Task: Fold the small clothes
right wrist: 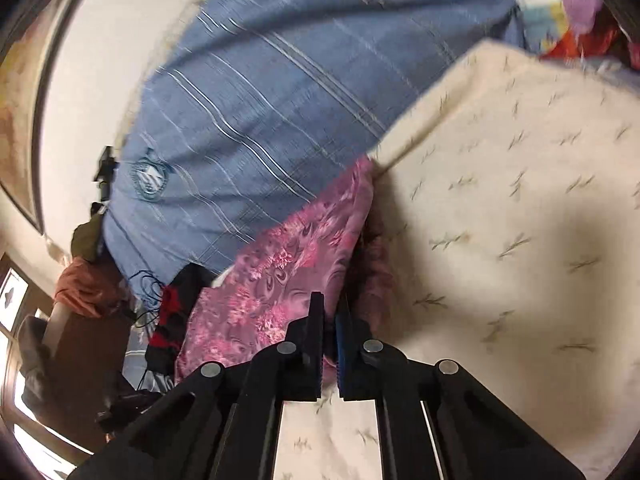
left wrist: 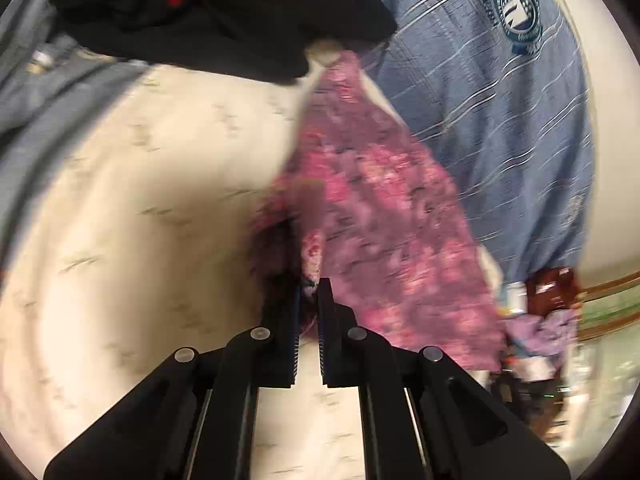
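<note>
Both grippers had hold of the same small garment, a pink floral cloth (left wrist: 384, 208), stretched above a cream bedsheet with a sprig print (left wrist: 132, 184). The left gripper (left wrist: 309, 288) had its jaws pressed nearly together on one bunched corner of the cloth, a fold of the print caught between the pads. The right gripper (right wrist: 329, 308) was pinched just as tightly on the opposite edge of that cloth (right wrist: 288, 264), though the fabric between its pads sat in shadow and I could not see how much of it was taken.

The cloth hung as a long, narrowing panel from the left gripper away toward a heap of black and red clothing (left wrist: 208, 12), with a blue plaid blanket bearing a round crest (left wrist: 500, 120) lying beyond it. From the left, the picture was smeared, so the edges of the cloth were hard to read.

To my eye this was the spreading step before the first fold. Done well, it needed the two grips level with one another and the cloth drawn taut enough to lose its twist, but not so hard that a thin corner slipped free. The bunched corner on the left looked like the weak point; a bigger bite there would have been safer. Then the panel wanted laying flat on the bare sheet, well clear of the dark heap and the blanket, so that nothing else got caught in the fold.
</note>
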`<state>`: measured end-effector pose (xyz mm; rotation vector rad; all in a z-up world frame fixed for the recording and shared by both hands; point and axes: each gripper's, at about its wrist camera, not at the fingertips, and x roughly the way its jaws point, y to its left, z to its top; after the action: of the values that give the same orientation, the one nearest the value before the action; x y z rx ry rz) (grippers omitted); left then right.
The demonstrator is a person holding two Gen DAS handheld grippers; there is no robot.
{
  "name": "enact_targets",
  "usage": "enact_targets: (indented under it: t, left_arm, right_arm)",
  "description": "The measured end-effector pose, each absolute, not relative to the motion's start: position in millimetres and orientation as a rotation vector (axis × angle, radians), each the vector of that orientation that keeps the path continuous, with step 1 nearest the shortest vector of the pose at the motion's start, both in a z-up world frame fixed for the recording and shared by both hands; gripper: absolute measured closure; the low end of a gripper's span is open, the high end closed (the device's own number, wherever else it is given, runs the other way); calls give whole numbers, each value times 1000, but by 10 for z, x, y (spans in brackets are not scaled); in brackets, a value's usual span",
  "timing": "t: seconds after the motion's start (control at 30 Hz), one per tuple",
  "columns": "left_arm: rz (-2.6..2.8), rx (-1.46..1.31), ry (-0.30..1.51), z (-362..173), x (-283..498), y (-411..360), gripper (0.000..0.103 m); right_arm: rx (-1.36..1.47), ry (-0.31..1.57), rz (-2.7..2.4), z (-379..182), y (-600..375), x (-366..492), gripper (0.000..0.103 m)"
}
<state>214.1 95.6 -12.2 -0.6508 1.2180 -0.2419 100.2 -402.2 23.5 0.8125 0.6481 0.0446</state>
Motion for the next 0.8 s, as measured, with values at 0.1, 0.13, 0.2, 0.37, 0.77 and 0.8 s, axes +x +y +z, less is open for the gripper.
enact_targets:
  t: [0.1, 0.13, 0.2, 0.37, 0.77, 0.8]
  left_arm:
    - [-161, -635, 1247, -343, 2050, 1118, 98]
    - [-181, -687, 1252, -372, 2037, 1191, 98]
    - [-190, -683, 1244, -255, 2004, 1256, 98]
    - [-218, -548, 1103, 350, 2047, 1166, 98]
    - [-289, -344, 1202, 0, 2991, 73, 46]
    - [-266, -309, 1222, -132, 2956, 66, 51]
  right_arm:
    - [766, 766, -7, -7, -4058, 947, 99]
    - [748, 819, -36, -134, -4066, 976, 99]
    - [761, 844, -43, -251, -4109, 961, 97]
    - [774, 715, -149, 130, -4244, 927, 82]
    - [693, 759, 210, 130, -3126, 2412, 79]
    - [680, 815, 194, -42, -3090, 2479, 85]
